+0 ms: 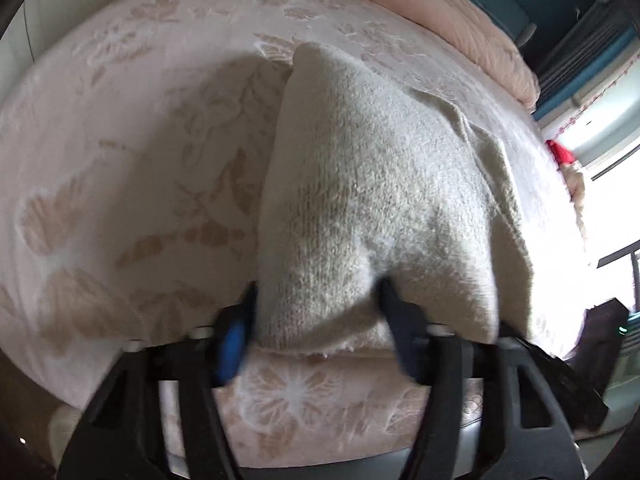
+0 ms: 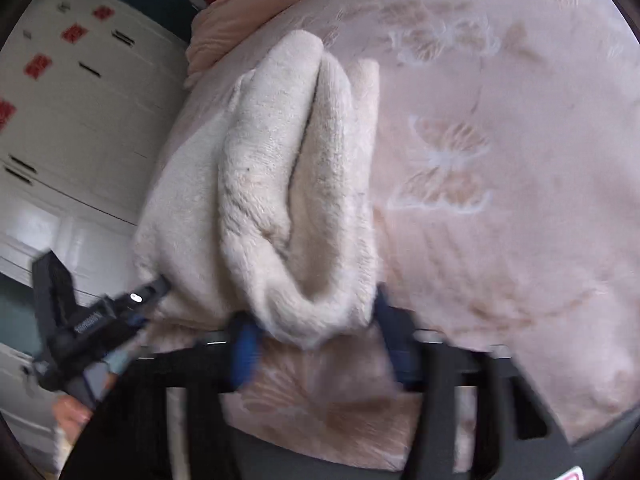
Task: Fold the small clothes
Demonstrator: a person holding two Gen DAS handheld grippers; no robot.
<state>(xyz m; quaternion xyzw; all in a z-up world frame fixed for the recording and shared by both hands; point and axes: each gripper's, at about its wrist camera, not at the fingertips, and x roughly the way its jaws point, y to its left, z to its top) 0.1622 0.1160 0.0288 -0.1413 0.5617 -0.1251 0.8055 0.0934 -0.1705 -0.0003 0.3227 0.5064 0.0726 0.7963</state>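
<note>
A cream knitted garment lies bunched on a pink floral bedspread. My left gripper is shut on its near edge, a thick fold of knit between the two fingers, and holds that edge lifted. In the right wrist view the same garment hangs in long folds. My right gripper is shut on its near end, lifted off the bedspread. The left gripper shows at the lower left of the right wrist view, pinching the garment's other corner.
A folded pink quilt lies along the far side of the bed. White cabinets with red stickers stand past the bed's left edge. A bright window is at the right. The bed's near edge runs just below the grippers.
</note>
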